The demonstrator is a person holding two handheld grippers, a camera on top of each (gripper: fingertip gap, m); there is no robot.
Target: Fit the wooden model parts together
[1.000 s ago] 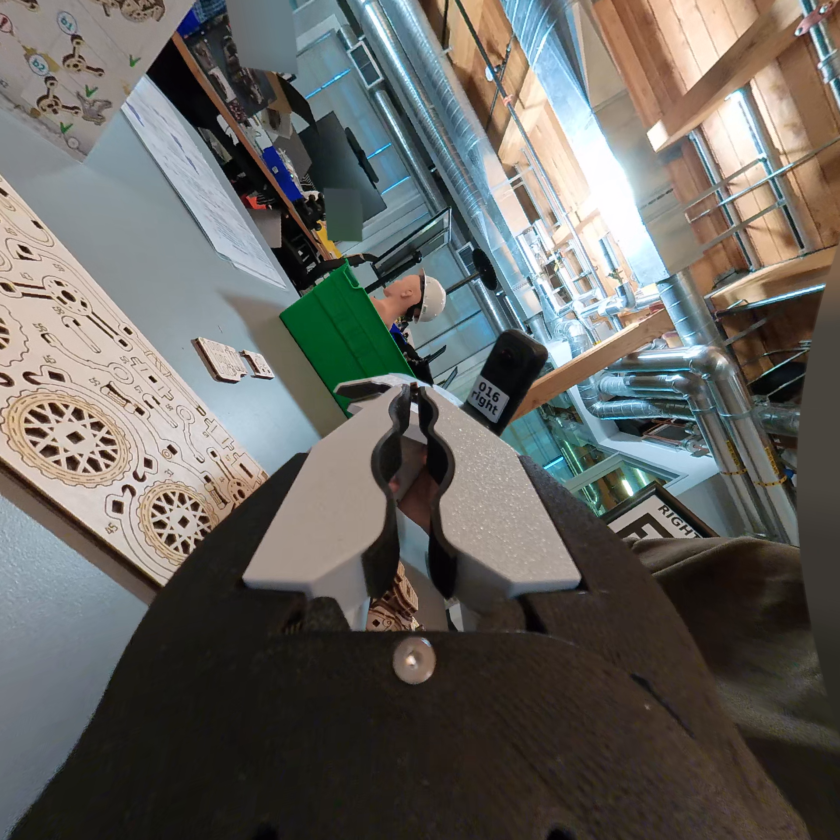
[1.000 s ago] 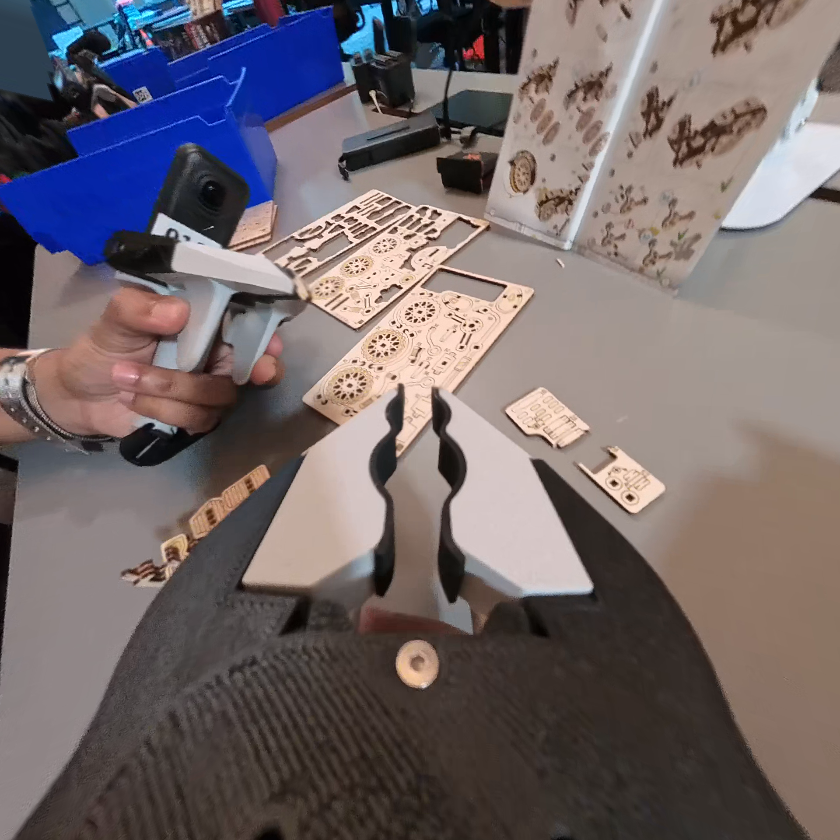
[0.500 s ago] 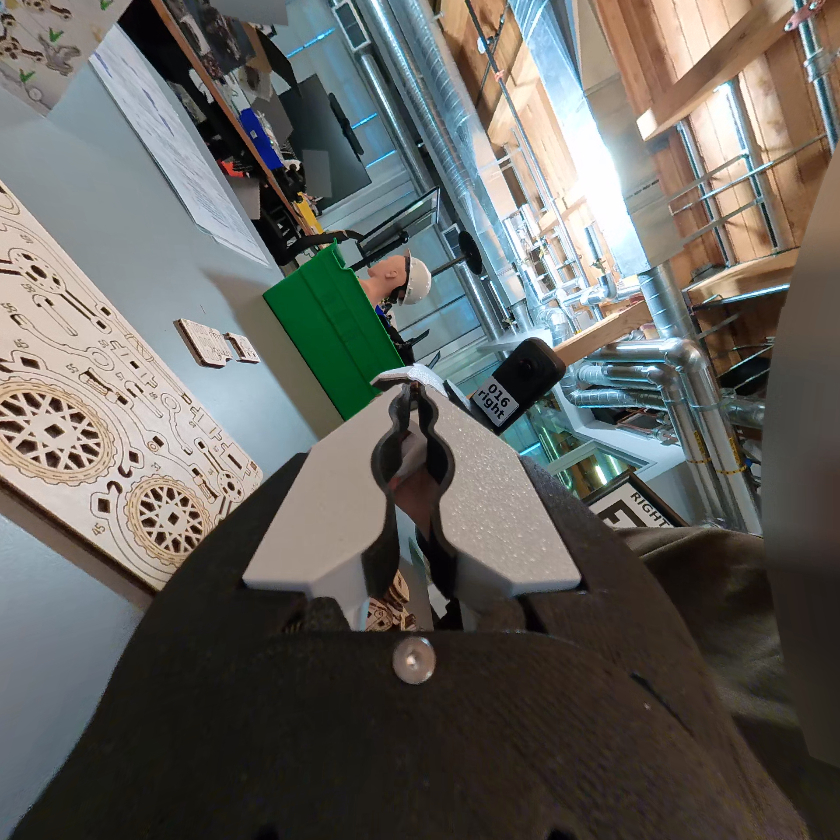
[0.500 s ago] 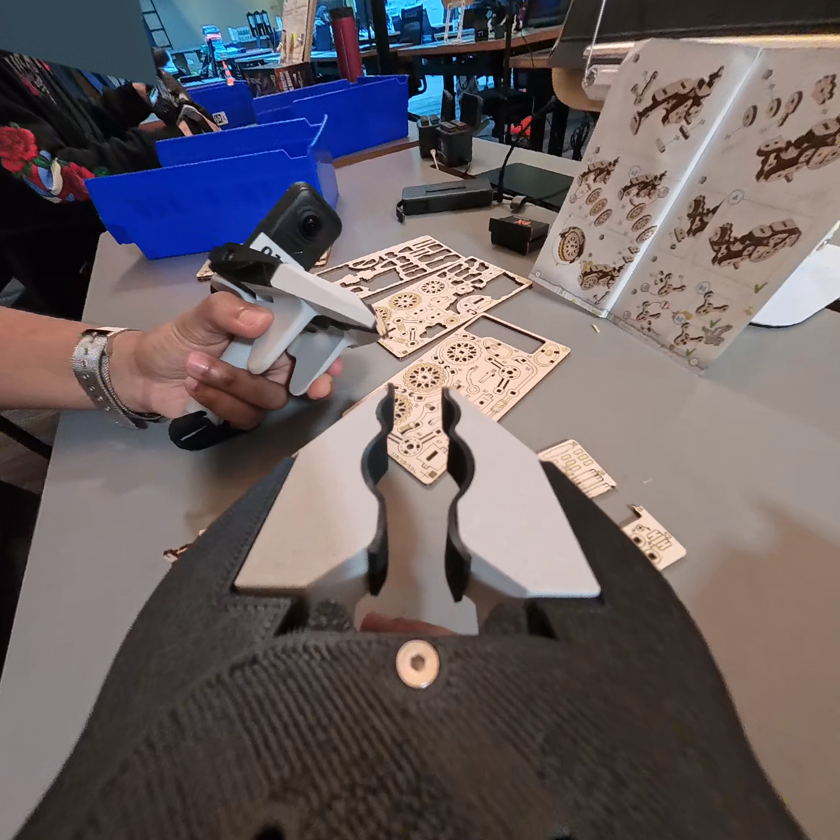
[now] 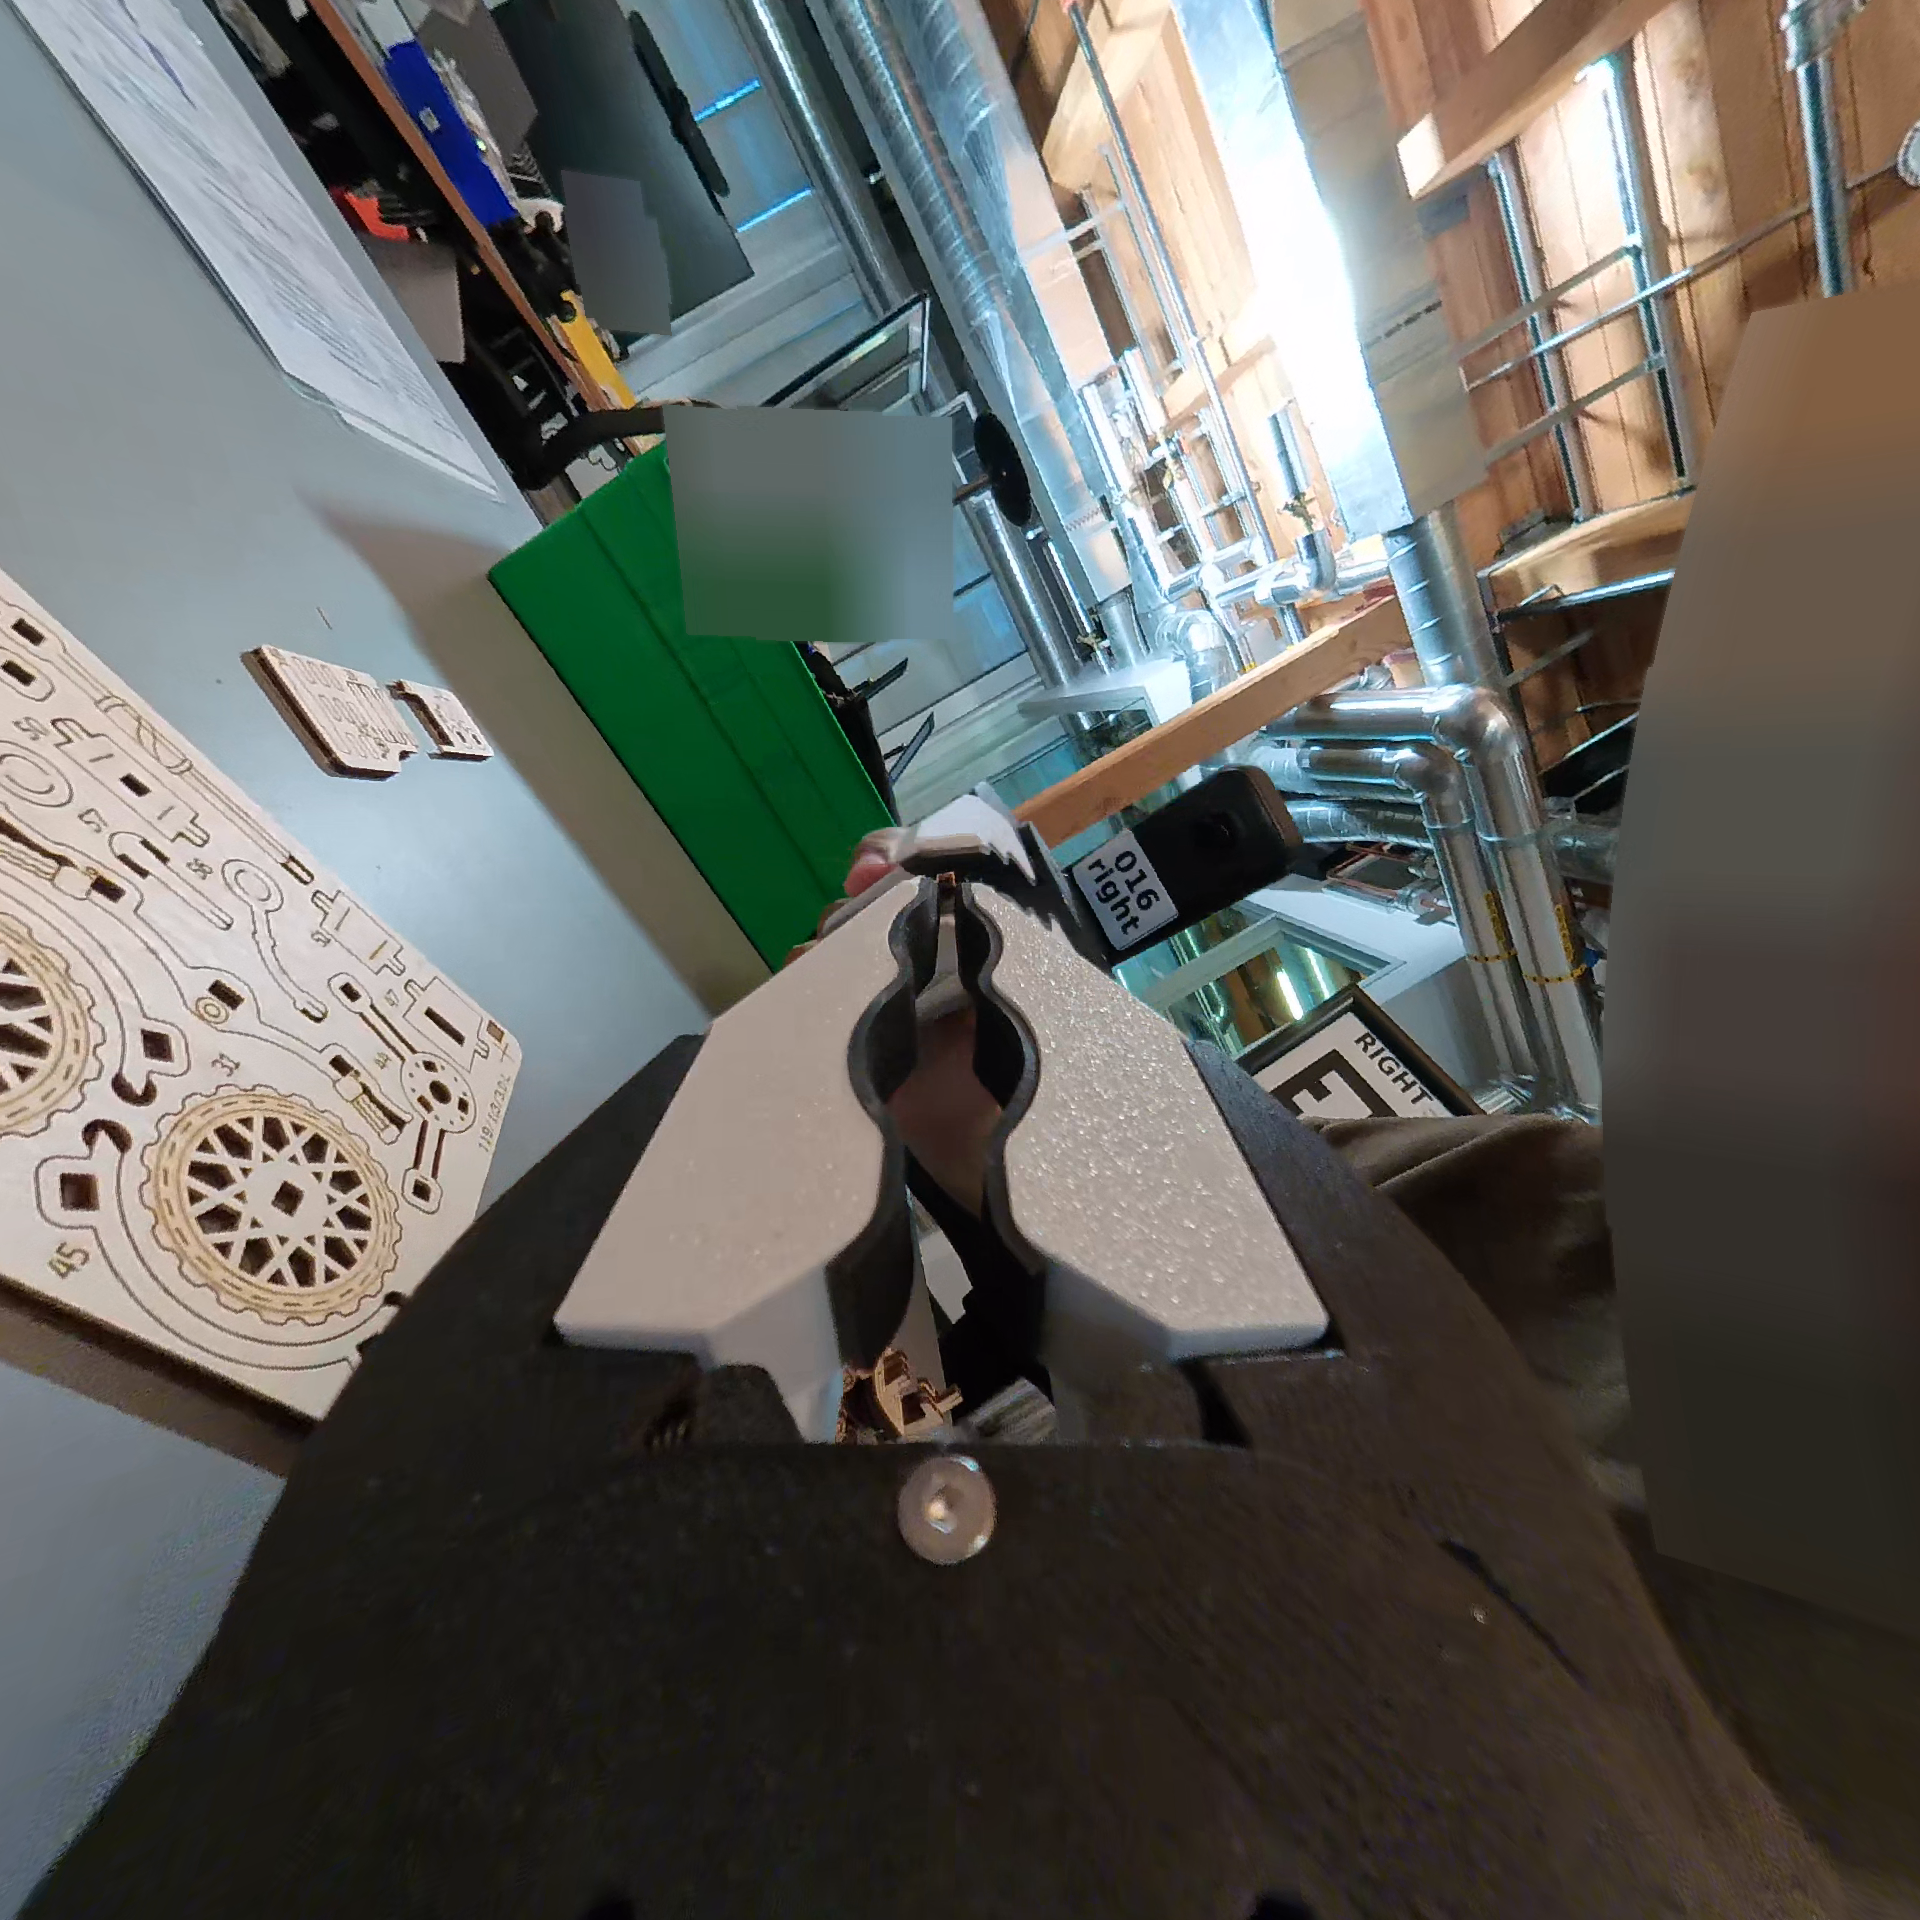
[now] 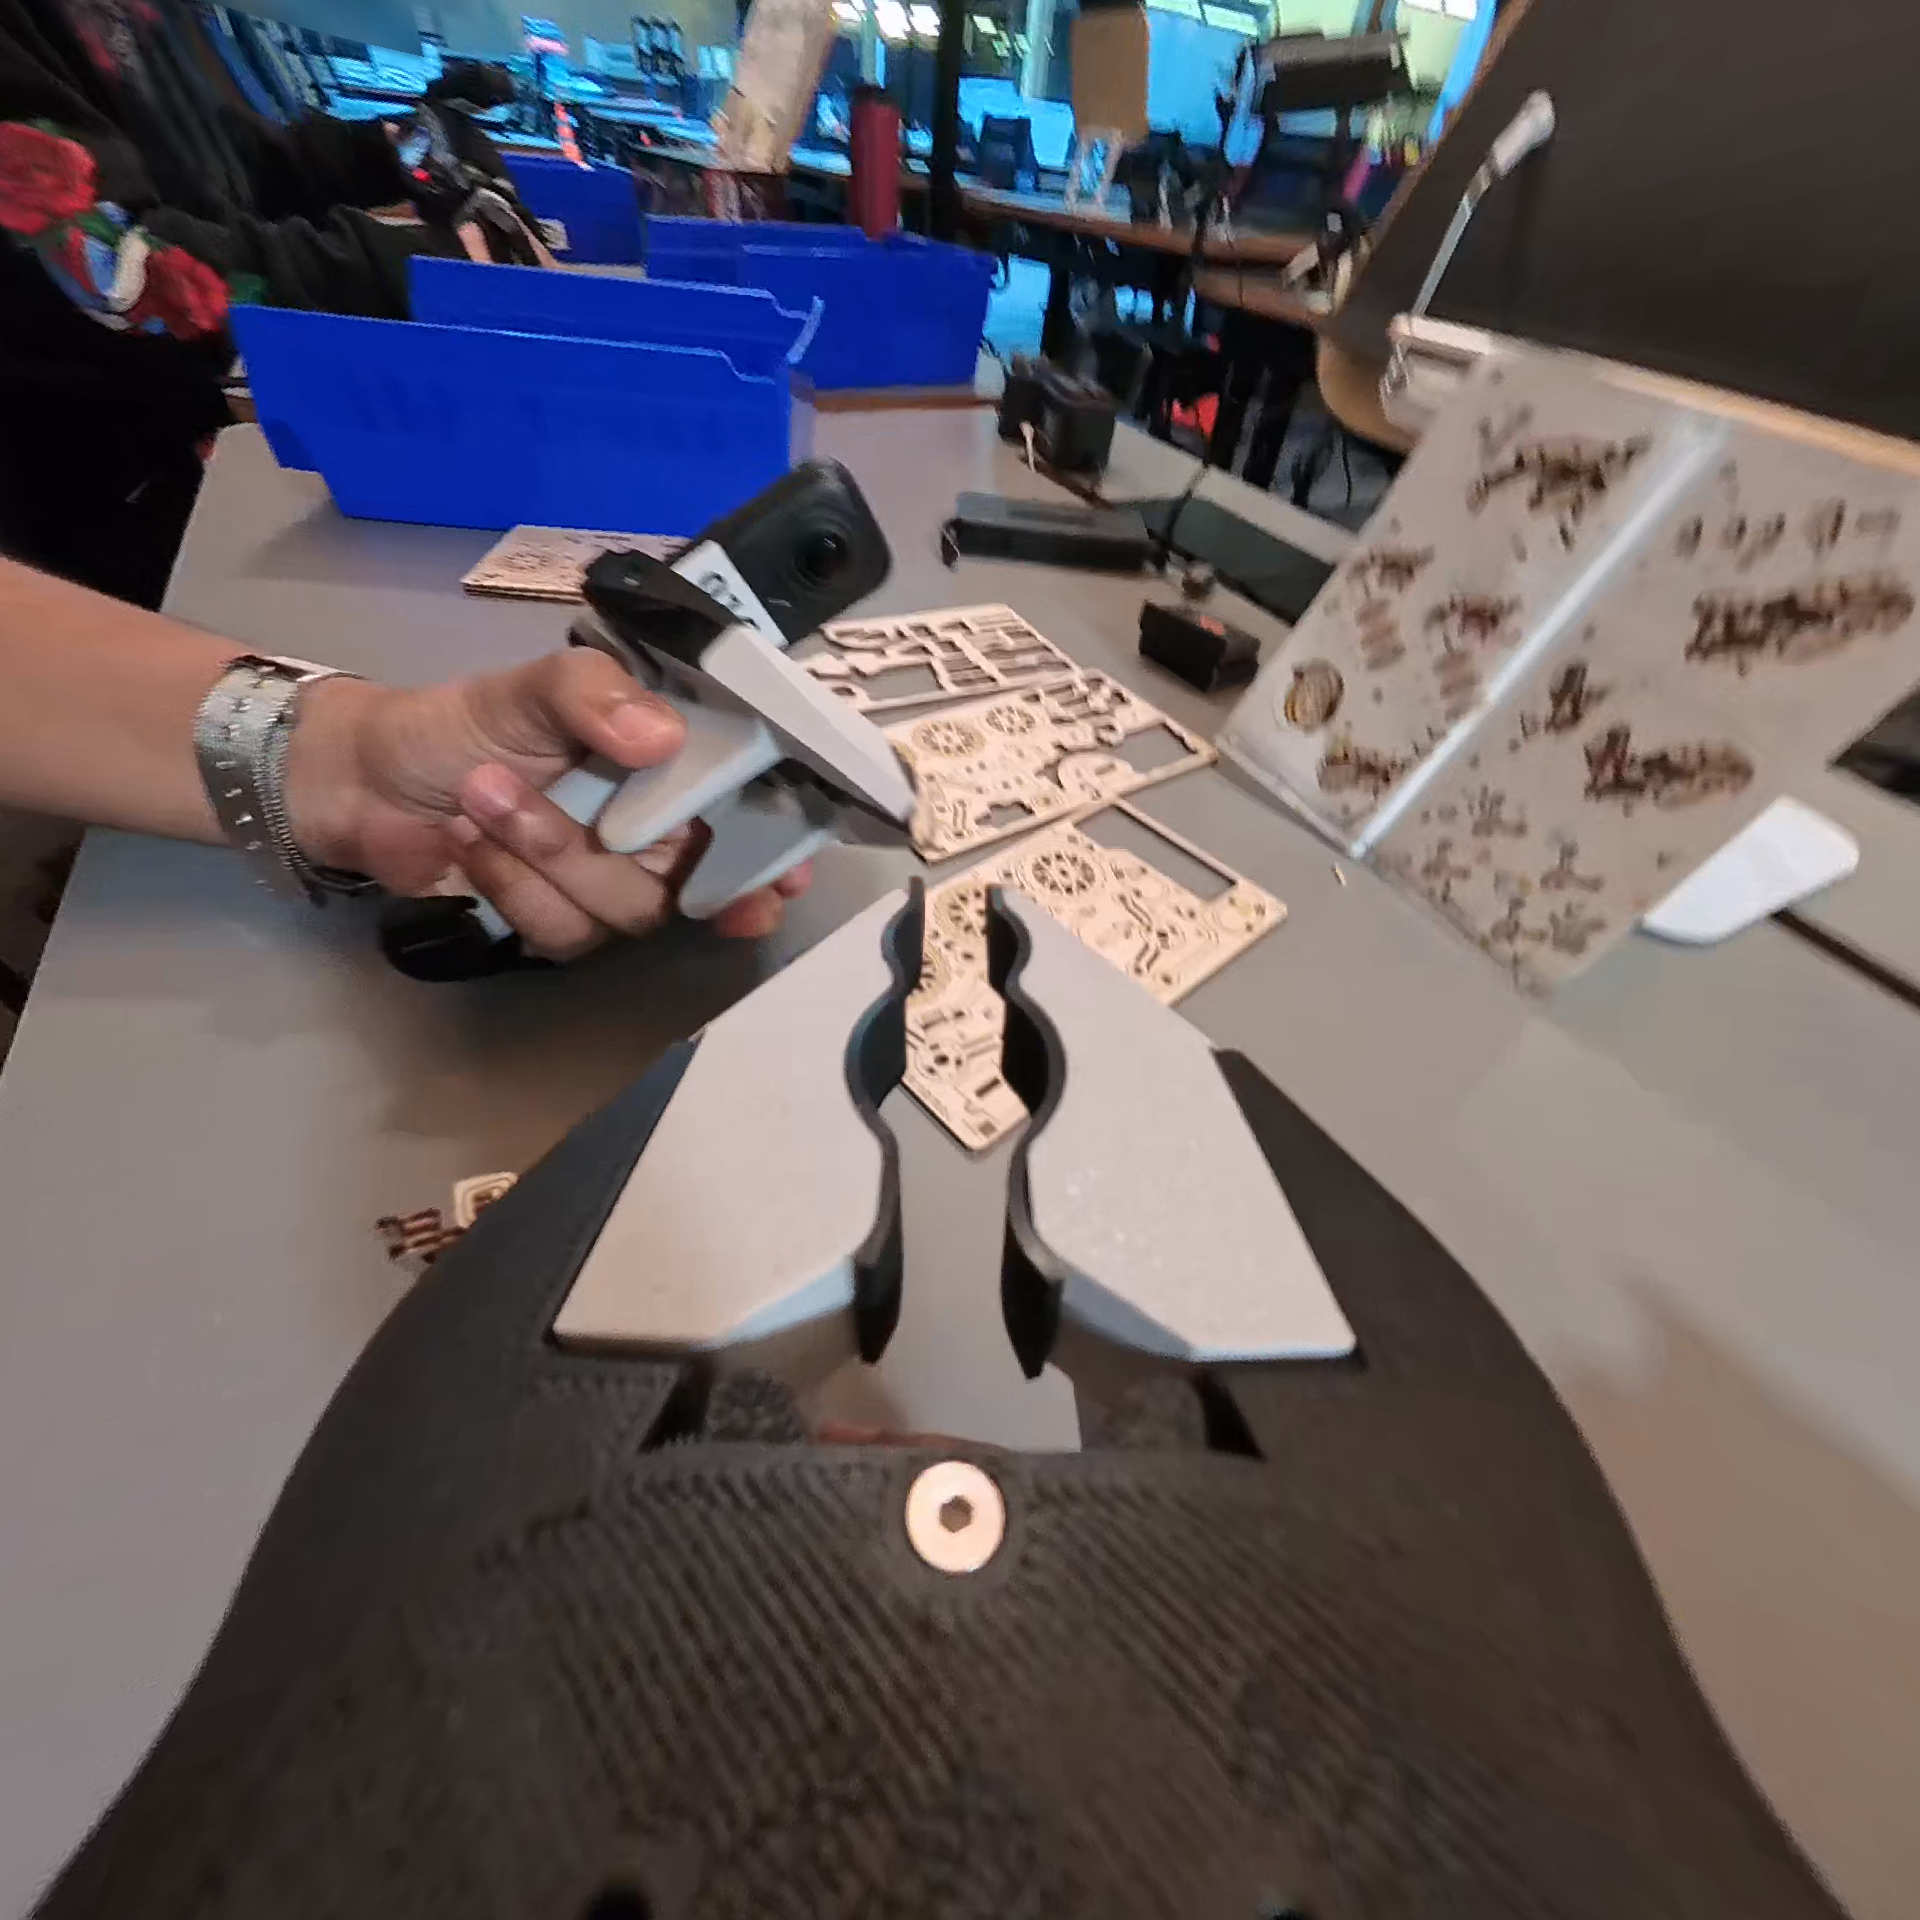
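A workshop: exposed metal ducts point(image 5: 914, 208), timber beams point(image 5: 1195, 738), blue parts bins point(image 6: 520, 416) on grey worktables point(image 6: 208, 1091).

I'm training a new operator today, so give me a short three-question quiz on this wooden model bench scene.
1. True or false: the right gripper is clamping a wooden part.
2. Which colour are the bins behind the left gripper? A blue, B red, C yellow.
3. Fill in: ___ small loose wooden parts lie between the wooden sheet and the green bin.
Key: 1 false, it is open and empty; 2 A; 3 two.
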